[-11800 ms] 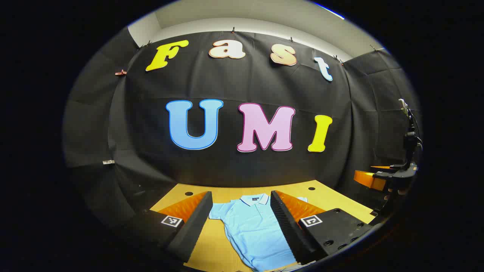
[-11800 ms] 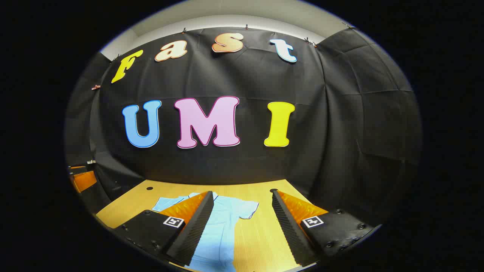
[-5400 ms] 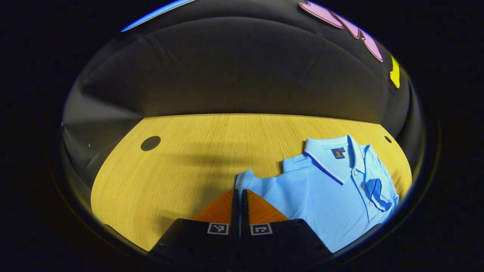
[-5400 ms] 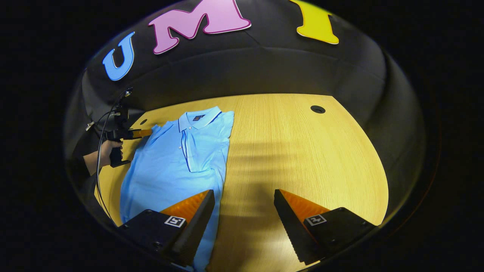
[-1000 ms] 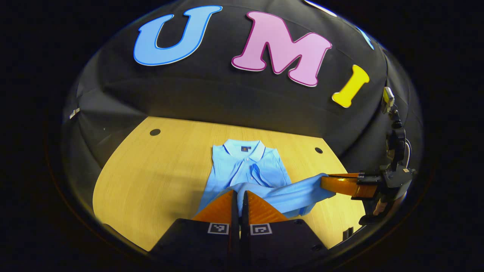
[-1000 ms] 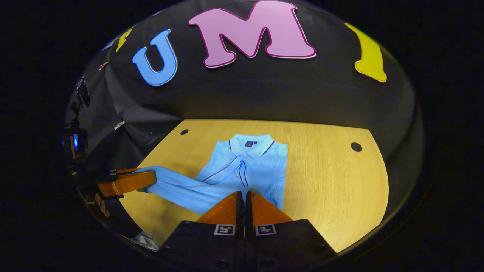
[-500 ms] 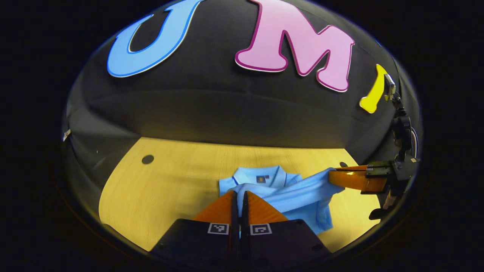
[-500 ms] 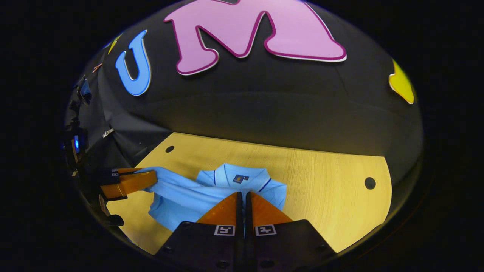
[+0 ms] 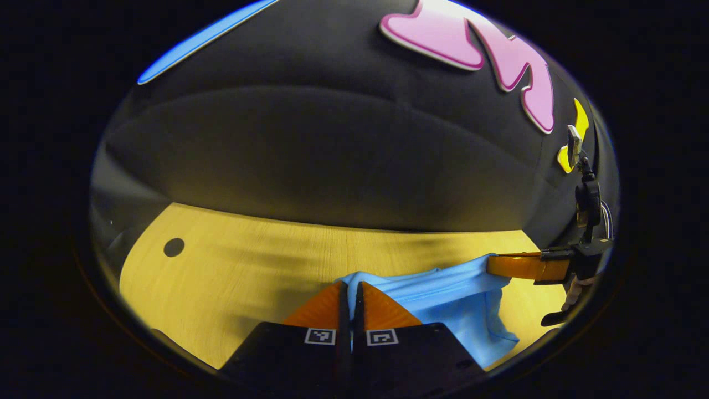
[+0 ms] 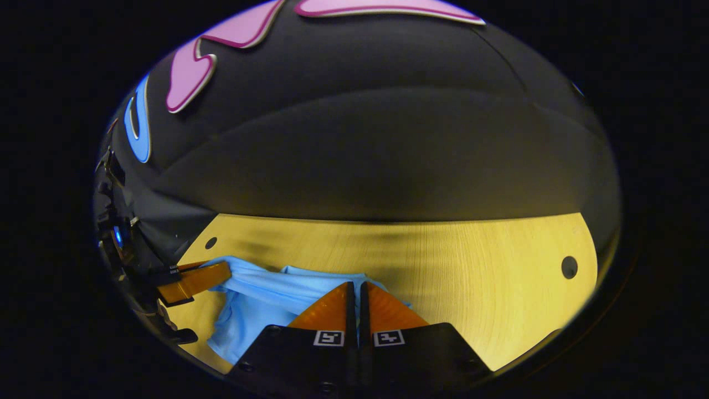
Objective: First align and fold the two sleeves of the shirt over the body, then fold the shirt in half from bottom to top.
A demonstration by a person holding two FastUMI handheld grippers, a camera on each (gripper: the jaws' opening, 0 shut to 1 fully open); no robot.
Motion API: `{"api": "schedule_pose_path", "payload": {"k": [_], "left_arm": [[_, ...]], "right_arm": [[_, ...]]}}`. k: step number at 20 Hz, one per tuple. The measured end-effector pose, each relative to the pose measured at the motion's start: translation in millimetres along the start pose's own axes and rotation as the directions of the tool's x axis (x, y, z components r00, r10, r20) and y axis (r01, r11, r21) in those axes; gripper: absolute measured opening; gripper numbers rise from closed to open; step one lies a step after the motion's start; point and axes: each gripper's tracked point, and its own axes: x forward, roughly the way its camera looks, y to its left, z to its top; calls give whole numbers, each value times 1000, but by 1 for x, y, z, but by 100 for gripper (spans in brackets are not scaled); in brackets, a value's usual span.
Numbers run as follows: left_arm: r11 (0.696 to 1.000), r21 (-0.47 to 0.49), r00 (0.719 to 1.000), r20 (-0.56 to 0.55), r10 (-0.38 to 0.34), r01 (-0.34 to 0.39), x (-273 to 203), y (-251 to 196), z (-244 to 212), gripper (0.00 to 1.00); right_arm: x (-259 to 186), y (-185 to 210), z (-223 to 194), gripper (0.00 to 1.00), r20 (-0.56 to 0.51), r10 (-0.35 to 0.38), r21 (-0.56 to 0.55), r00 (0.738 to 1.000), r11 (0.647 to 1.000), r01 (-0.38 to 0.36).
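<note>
Two corners of the shirt (image 9: 443, 293) are held up, and the cloth is stretched between them above the far part of the surface (image 9: 232, 266). The left gripper (image 9: 350, 288) has its fingers clamped on one corner, the right gripper (image 10: 354, 288) on the other. I judge this is the bottom-to-top fold, nearly done. Next, lower the hem onto the shirt's top edge, evenly, then release.

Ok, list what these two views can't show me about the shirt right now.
- Collar and folded sleeves: covered by the raised fabric of the shirt in the left gripper view.
- Near part of the shirt: behind the left gripper and the right gripper, each in its own view.
- Fold alignment: cannot tell.
</note>
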Motion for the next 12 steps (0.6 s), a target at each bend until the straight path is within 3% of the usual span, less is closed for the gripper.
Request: {"api": "schedule_pose_path", "payload": {"k": [4,5,6,10,11,12], "left_arm": [[998,33,999,-3,52,-52,27,4,-12,7],[997,46,998,-3,70,-70,28,8,-14,17],[996,47,997,-2,78,-78,25,8,-11,25],[995,67,996,52,77,-80,-4,-3,4,100],[992,83,993,82,88,-95,-16,-5,13,99],[991,91,990,114,88,-98,-31,-9,22,98]], "right_arm": [[24,-12,-28,5,-33,-57,-98,998,994,54],[22,-15,-30,8,-33,-71,-118,997,991,67],[21,-13,-30,16,-30,-64,-122,997,991,60],[-4,-9,-19,82,14,-79,-101,997,992,80],[-15,-11,-16,100,36,-90,-102,995,990,93],[-31,-13,-9,100,64,-102,-110,993,988,109]]}}
